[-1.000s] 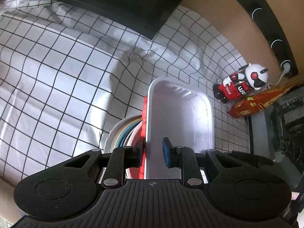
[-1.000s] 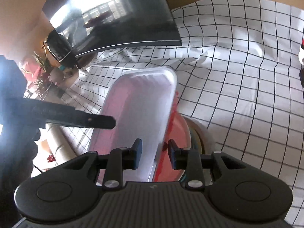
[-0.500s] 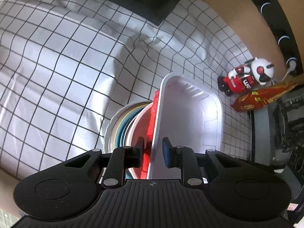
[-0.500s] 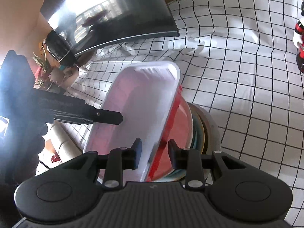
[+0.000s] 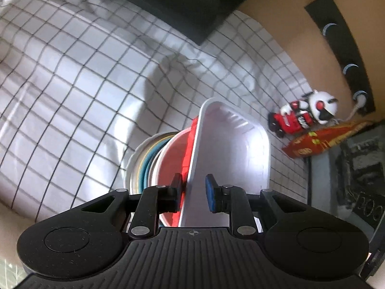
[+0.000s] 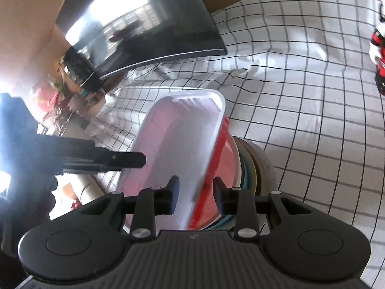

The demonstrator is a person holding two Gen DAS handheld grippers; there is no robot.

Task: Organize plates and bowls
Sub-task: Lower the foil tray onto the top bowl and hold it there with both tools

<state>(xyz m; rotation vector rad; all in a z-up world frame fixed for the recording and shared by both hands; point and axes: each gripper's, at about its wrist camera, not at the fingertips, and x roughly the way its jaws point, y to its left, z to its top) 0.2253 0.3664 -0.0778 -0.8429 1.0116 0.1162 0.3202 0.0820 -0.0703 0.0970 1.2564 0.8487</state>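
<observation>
A white rectangular tray (image 5: 231, 154) lies on top of a red plate (image 5: 186, 144), which tops a stack of coloured plates and bowls (image 5: 144, 159) on the checked cloth. My left gripper (image 5: 193, 192) straddles the near rim of the tray and red plate, jaws slightly apart. In the right wrist view the same tray (image 6: 178, 144) sits tilted on the red plate (image 6: 223, 163). My right gripper (image 6: 196, 196) straddles its rim from the opposite side, jaws a little apart. The left gripper's finger (image 6: 120, 160) shows at the tray's far side.
A red and white toy robot (image 5: 305, 115) and a red snack bag (image 5: 322, 139) lie at the right by a dark appliance. A dark monitor (image 6: 144, 31) stands at the back. The checked cloth (image 6: 300, 96) spreads around the stack.
Both grippers have drawn back and risen a little, so more of the stack under the tray shows. The left jaws have widened slightly around the rim.
</observation>
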